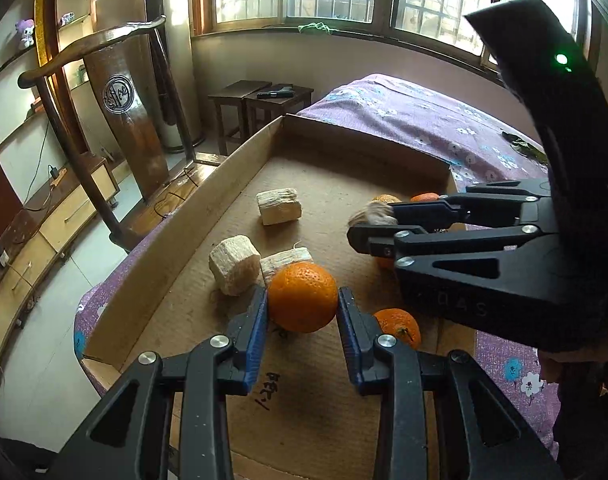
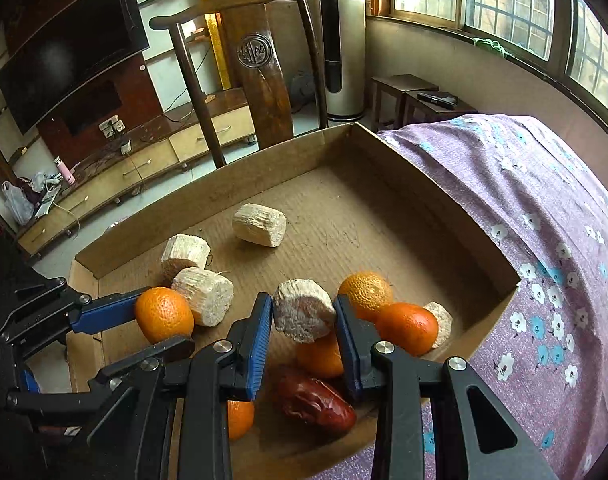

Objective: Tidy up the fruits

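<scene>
In the left wrist view my left gripper [image 1: 302, 300] is shut on an orange [image 1: 302, 297], its blue pads pressing both sides, low over the floor of the cardboard box [image 1: 183, 216]. In the right wrist view my right gripper [image 2: 303, 312] is shut on a pale sugarcane chunk [image 2: 302, 315], held above several oranges [image 2: 408, 327] and a red date [image 2: 314, 399]. The right gripper [image 1: 370, 226] also shows from the side in the left view, with the sugarcane chunk [image 1: 374, 212] at its tips. Loose sugarcane chunks [image 1: 278, 206] [image 2: 259, 224] lie on the box floor.
The shallow box lies on a bed with a purple flowered cover [image 2: 544, 220]. A small orange [image 1: 398, 326] sits beside my left fingers. A wooden chair [image 2: 259, 68] stands past the box's far wall, with a TV cabinet [image 2: 103, 176] and dark stools [image 1: 259, 108] beyond.
</scene>
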A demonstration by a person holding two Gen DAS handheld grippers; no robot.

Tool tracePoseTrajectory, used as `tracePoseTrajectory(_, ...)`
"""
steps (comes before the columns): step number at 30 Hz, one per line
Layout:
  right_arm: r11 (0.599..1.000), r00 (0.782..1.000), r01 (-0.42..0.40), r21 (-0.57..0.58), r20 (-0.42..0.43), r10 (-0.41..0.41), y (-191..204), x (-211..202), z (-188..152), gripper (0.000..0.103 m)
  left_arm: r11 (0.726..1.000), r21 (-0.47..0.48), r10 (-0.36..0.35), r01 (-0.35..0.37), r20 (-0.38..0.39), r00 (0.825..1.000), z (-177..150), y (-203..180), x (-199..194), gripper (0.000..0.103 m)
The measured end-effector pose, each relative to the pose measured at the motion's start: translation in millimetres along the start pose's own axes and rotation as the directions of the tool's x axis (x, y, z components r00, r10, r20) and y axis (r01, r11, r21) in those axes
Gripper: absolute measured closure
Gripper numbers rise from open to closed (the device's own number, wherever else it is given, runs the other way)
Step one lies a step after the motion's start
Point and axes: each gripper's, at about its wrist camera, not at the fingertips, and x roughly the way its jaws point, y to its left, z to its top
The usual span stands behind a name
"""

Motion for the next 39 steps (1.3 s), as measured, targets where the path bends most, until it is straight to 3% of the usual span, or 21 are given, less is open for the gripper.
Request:
tracePoseTrajectory(9, 1.0, 1.0, -0.009, 0.01, 0.005, 0.009, -1, -4, -2, 0.068, 1.0, -0.005, 0.019, -0.019, 0.008, 1.0, 0, -3, 0, 0.069)
tracePoseTrajectory(13, 0.999, 1.0, -0.006, 0.044, 0.022, 0.005, -6, -15, -9, 0.067, 0.999, -0.007, 0.036, -0.036, 0.019, 0.999, 0, -8, -2, 0.049)
tracePoseTrajectory(17, 0.997, 0.998, 0.006, 0.08, 0.06, -0.011, -12, -34, -22, 0.055, 0.998, 0.001, 0.057, -0.057, 0.042, 0.998, -1, -15, -7, 0.034)
tracePoseTrajectory(21, 0.991, 0.993, 0.03, 0.13, 0.112, -0.045, -22, -60, -37, 0.039, 0.997, 0.003, 0.075, -0.075, 0.064, 0.995, 0, -19, -11, 0.03)
tracePoseTrajectory(25, 0.983, 0.987, 0.057, 0.172, 0.139, -0.081, -31, -84, -54, 0.03, 0.996, -0.001, 0.092, -0.092, 0.086, 0.992, 2, -25, -15, 0.023)
tracePoseTrajectory(30, 0.972, 0.982, 0.067, 0.227, 0.158, -0.105, -41, -105, -76, 0.026, 0.995, -0.003, 0.097, -0.098, 0.115, 0.989, 5, -35, -23, 0.015)
tracePoseTrajectory(39, 0.964, 0.98, 0.061, 0.259, 0.168, -0.108, -46, -119, -97, 0.023, 0.993, 0.036, 0.104, -0.111, 0.153, 0.983, 6, -58, -35, 0.014)
